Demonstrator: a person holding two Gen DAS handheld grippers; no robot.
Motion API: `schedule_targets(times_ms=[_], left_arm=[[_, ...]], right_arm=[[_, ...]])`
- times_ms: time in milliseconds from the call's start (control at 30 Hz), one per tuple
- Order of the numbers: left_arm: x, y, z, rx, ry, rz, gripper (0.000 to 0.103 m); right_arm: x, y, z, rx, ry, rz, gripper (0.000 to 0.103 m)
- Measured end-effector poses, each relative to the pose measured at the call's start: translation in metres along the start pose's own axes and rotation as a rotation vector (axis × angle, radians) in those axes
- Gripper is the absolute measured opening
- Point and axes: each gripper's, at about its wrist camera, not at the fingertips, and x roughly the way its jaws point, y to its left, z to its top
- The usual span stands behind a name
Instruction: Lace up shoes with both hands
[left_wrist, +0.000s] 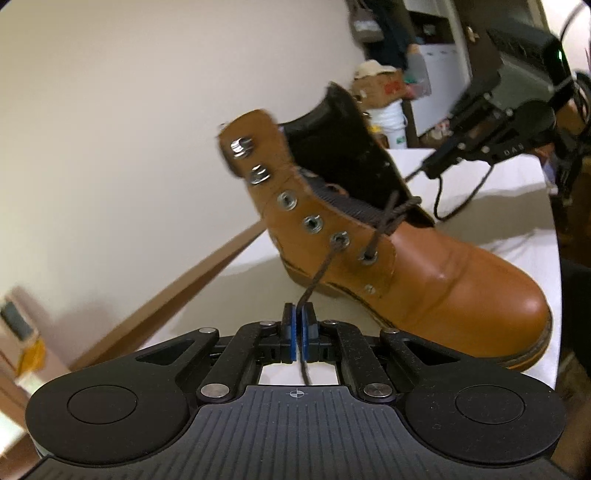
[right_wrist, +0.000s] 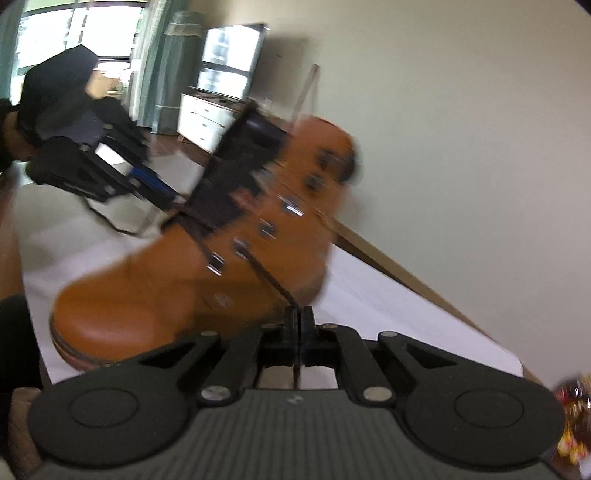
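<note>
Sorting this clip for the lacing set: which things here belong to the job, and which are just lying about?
Part of the job:
- tan boot
- dark lace, one end in each gripper
- left gripper, shut on the lace
- right gripper, shut on the lace

Lying about:
- cardboard box
- white bucket
- white drawer cabinet

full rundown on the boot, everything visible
The boot is tan, smooth leather by its look, with a black tongue, dark sole edge and metal eyelets, hooks higher up. It stands on the white table. A dark lace crosses only the lowest eyelets; upper ones are bare. The left gripper is shut on one lace end, the right gripper on the other. The right view is blurred.
</note>
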Motion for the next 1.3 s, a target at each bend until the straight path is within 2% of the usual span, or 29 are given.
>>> schedule_targets(times_ms=[200,333,400,467,533,600,733,800,867,1000,1067,1300], left_arm=[[-0.001,-0.007,0.0,0.012,0.013,0.012,0.003],[-0.009,-0.005,-0.003,-0.034,0.009,0.026,0.004],[-0.014,-0.004,-0.007,-0.065,0.007,0.042,0.006],[-0.02,-0.002,-0.011,-0.104,0.001,0.06,0.008],[-0.031,0.001,-0.018,-0.146,-0.011,0.086,0.008],[-0.043,0.003,-0.026,-0.184,-0.013,0.117,0.01],[-0.067,0.008,-0.044,-0.275,-0.021,0.185,0.028],[-0.074,0.01,-0.05,-0.308,-0.025,0.206,0.031],[-0.085,0.012,-0.059,-0.352,-0.029,0.238,0.038],[-0.101,0.02,-0.076,-0.431,-0.008,0.313,0.044],[-0.113,0.028,-0.09,-0.489,0.017,0.383,0.052],[-0.148,0.058,-0.135,-0.705,0.098,0.573,0.056]], right_arm=[[-0.006,0.009,0.001,-0.042,-0.002,-0.036,0.003],[-0.009,0.005,-0.003,-0.021,-0.008,-0.067,0.006],[-0.017,0.005,-0.005,0.007,-0.021,-0.069,0.012],[-0.017,0.005,-0.006,0.019,-0.028,-0.075,0.025],[-0.021,0.008,-0.006,0.023,-0.035,-0.08,0.025],[-0.021,0.012,-0.005,0.023,-0.038,-0.08,0.028],[-0.027,0.018,-0.004,0.028,-0.057,-0.079,0.039],[-0.026,0.022,-0.002,0.033,-0.063,-0.079,0.041],[-0.025,0.024,-0.002,0.034,-0.065,-0.077,0.046],[-0.026,0.034,-0.001,0.021,-0.064,-0.076,0.047],[-0.029,0.037,-0.002,0.015,-0.064,-0.079,0.048],[-0.032,0.042,0.001,0.017,-0.081,-0.085,0.052]])
